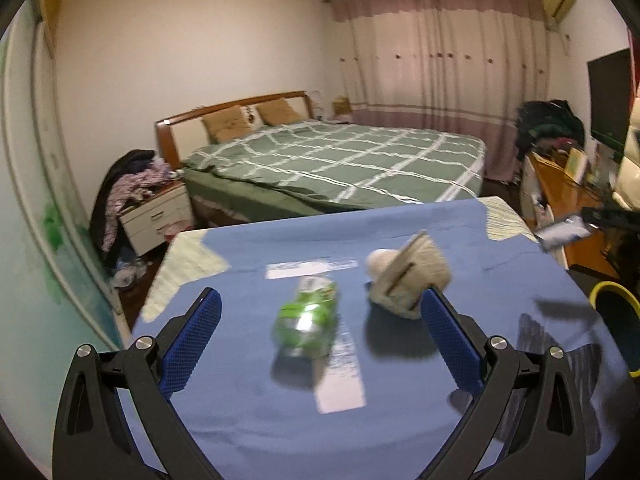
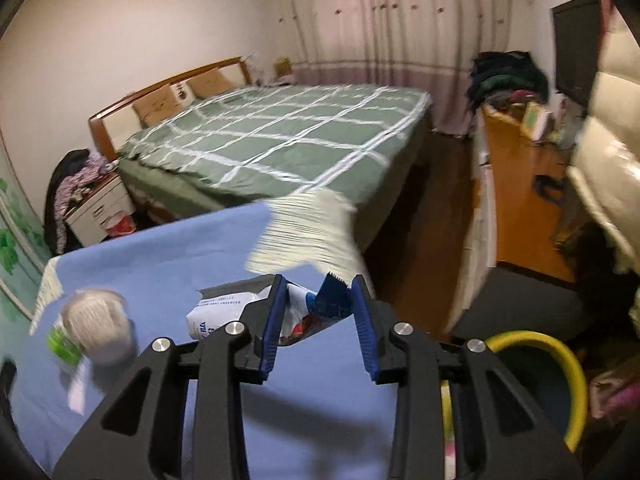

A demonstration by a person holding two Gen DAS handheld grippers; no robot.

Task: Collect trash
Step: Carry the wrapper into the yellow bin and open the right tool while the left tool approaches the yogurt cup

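A crushed green plastic bottle (image 1: 308, 320) lies on the blue-covered table (image 1: 240, 408). My left gripper (image 1: 320, 300) hovers over it, open, with the bottle just ahead between the fingers and untouched. A crumpled beige paper container (image 1: 408, 280) stands right of the bottle, close to the right fingertip. My right gripper (image 2: 320, 284) is shut on a white and blue wrapper (image 2: 218, 312), held above the table near its right edge. The same wrapper (image 1: 564, 232) shows at the right of the left wrist view. The beige container (image 2: 98, 320) and green bottle (image 2: 60, 344) are blurred at the left.
A bin with a yellow rim (image 2: 560, 360) stands on the floor right of the table, also seen as a yellow-rimmed bin (image 1: 616, 320). White tape strips (image 1: 340, 376) mark the cloth. Beyond lie a green checked bed (image 1: 340, 160), a nightstand (image 1: 156, 220) and a wooden desk (image 2: 520, 200).
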